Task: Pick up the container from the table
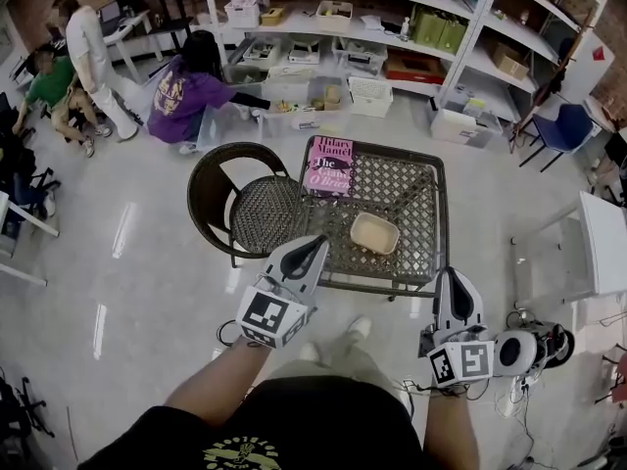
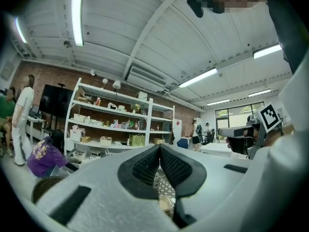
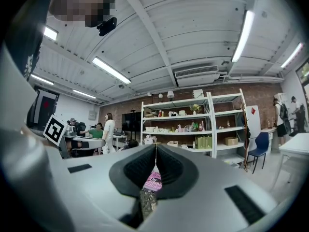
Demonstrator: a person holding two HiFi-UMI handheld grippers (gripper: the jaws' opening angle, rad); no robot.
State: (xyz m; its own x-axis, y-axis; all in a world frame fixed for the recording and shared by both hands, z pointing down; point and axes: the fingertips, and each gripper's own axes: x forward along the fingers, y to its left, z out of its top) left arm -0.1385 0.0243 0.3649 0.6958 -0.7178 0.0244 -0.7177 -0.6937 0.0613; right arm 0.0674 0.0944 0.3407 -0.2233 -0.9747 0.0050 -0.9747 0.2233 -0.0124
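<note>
A small beige square container (image 1: 375,232) sits on a dark wicker table (image 1: 416,262), near its front middle. A pink book (image 1: 330,165) lies at the table's far left corner. My left gripper (image 1: 317,244) is held level at the table's front left edge, jaws shut with nothing between them; in the left gripper view (image 2: 159,149) a sliver of the container (image 2: 165,203) shows below the tips. My right gripper (image 1: 456,274) hovers at the front right corner, also shut and empty. The right gripper view (image 3: 155,148) shows the book (image 3: 154,180) through the jaw gap.
A dark round wicker chair (image 1: 240,204) stands touching the table's left side. White shelving (image 1: 392,37) with boxes lines the back. A person in purple (image 1: 186,91) crouches by the shelves and others are at far left. A blue chair (image 1: 568,130) is at right.
</note>
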